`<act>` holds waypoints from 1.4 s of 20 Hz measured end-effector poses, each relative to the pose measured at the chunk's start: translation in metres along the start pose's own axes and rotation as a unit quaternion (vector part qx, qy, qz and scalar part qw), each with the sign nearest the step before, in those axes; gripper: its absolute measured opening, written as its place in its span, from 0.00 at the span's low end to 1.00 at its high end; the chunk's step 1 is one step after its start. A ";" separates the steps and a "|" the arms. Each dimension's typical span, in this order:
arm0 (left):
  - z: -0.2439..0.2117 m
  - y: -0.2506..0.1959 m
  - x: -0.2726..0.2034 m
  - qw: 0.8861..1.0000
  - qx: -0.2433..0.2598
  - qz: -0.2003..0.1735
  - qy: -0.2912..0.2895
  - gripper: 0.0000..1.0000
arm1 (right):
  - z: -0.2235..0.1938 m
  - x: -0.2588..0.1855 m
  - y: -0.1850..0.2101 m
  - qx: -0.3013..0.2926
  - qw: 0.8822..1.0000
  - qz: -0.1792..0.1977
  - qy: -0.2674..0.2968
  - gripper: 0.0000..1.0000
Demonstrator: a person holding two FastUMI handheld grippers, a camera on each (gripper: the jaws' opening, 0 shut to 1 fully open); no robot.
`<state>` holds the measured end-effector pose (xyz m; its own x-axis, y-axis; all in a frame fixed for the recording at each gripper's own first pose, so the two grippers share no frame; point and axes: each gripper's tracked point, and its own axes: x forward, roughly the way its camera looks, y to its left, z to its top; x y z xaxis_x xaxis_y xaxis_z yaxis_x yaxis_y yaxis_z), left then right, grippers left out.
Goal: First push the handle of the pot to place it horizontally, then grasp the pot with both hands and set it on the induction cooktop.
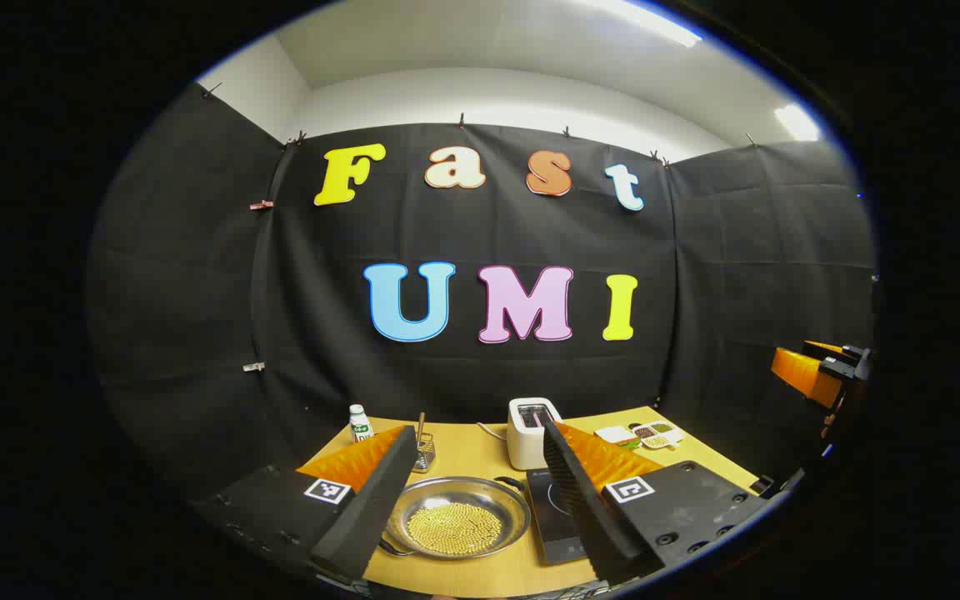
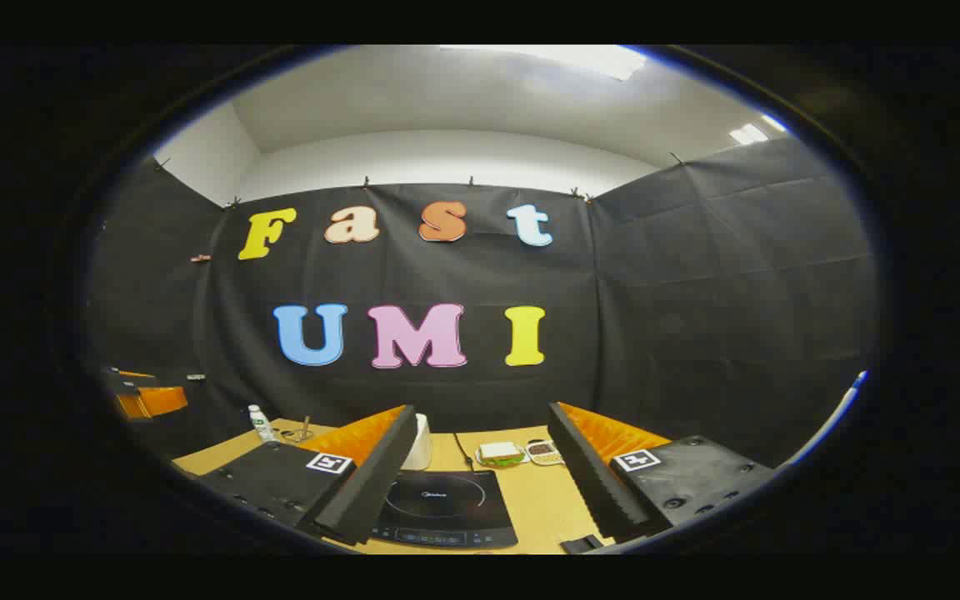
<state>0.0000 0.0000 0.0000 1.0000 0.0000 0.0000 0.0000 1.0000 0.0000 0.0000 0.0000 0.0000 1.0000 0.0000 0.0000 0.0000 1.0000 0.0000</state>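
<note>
Left tool (image 1: 473, 500): fingers spread wide, holding nothing, hovering above the surface (image 1: 480, 575). The pot (image 1: 457, 518), a shallow steel pan full of small yellow beads, sits on the surface right between this tool's fingers, touching neither. One dark handle (image 1: 510, 482) shows at the rim's far right side, another at the near left, partly hidden by the left finger. The cooktop (image 1: 557, 517) lies just right of the pot, partly behind the right finger. Past the fingers: a white toaster (image 1: 533, 432), beyond the cooktop; a small bottle (image 1: 360, 422) far left; a little wire holder (image 1: 423, 450) with a stick in it beside the bottle; trays of food (image 1: 647, 434) far right. The other tool shows at this view's far right edge, up off the surface.

Right tool (image 2: 480, 487): fingers also wide apart, nothing held, above the surface (image 2: 542, 500). The cooktop (image 2: 443, 507) is directly ahead between its fingers, nearer the left one, top bare. Beyond it the toaster (image 2: 419, 442), mostly hidden by the left finger, a sandwich tray (image 2: 499, 453) and a second tray (image 2: 543, 452). The bottle (image 2: 260, 423) is far left. The other tool shows at the left edge.
</note>
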 end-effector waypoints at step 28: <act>-0.058 0.023 -0.008 0.998 -0.027 0.007 0.056 0.95 | -0.043 -0.003 0.028 -0.044 0.997 0.030 0.054 0.98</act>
<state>-0.0077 0.0226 -0.0582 0.9936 0.0105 -0.1124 -0.0165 0.9985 -0.0522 -0.0030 0.0277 -0.0427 0.9925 0.0544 -0.1099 -0.0639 0.9944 -0.0844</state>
